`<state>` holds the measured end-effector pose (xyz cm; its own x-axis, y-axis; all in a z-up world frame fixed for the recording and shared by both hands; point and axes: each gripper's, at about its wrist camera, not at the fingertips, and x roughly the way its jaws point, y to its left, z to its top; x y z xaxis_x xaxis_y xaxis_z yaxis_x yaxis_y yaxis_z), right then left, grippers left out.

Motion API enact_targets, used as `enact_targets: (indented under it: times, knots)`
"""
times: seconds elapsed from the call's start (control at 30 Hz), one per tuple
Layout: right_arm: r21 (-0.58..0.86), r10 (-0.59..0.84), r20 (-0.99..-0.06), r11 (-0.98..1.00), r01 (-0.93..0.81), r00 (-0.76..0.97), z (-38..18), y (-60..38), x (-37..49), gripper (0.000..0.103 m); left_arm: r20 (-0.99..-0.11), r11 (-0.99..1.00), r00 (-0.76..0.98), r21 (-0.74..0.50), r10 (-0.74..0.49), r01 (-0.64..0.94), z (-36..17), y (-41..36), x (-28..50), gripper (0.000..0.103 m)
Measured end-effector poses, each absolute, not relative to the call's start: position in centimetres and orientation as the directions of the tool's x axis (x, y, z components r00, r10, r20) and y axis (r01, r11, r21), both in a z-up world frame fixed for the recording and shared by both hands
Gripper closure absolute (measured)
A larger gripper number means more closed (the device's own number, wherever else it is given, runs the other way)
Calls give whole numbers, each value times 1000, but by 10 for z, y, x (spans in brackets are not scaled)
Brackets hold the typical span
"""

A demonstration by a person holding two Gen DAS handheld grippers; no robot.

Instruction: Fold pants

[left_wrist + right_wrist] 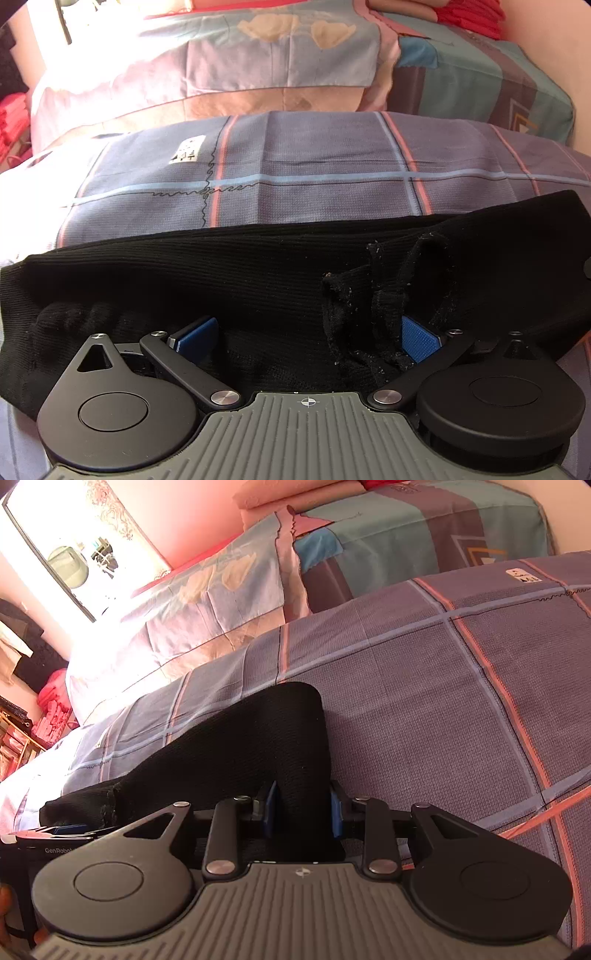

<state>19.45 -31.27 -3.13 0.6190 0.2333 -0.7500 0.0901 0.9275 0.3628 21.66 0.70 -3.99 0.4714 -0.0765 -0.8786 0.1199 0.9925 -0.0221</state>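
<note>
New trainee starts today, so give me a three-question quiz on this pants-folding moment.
1. True or false: the black pants lie on a checked bedspread.
2. What sits between the right tool's blue pads? A) a pillow B) a band of pants fabric C) nothing
3. Are the left tool's jaws wide apart or pinched together?

Key: 1 true. 2 B. 3 wide apart, over bunched fabric.

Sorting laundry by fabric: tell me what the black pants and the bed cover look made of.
Black pants: a ribbed knit, matte, lint-specked; fine vertical ribs show. Bed cover: a woven, waffle-textured cloth, likely cotton, matte, printed with plaid lines.
</note>
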Motion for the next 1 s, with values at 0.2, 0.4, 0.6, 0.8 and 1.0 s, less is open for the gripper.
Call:
enact_targets:
  times: [0.2, 0.4, 0.6, 0.8, 1.0]
  knots:
    - [47, 108, -636, 994, -101, 764, 4, -253, 169, 34, -829, 982, 532, -106, -174, 157, -20, 26, 206, 0]
    - [-199, 119, -737, 903, -382, 666, -40, -172, 164, 27, -853, 999, 521, -2, -21, 37, -20, 46, 200, 0]
    - [-214, 105, -664, 922, -323, 741, -17, -157, 162, 28, -870, 995, 482, 89, 99, -42, -20, 78, 185, 0]
    - [-284, 121, -728, 842, -459, 674, -40, -112, 159, 30, -878, 989, 457, 103, 142, -110, -21, 109, 168, 0]
    - [-319, 129, -667, 841, -437, 734, -27, -100, 152, 21, -881, 980, 435, 130, 185, -154, -23, 137, 153, 0]
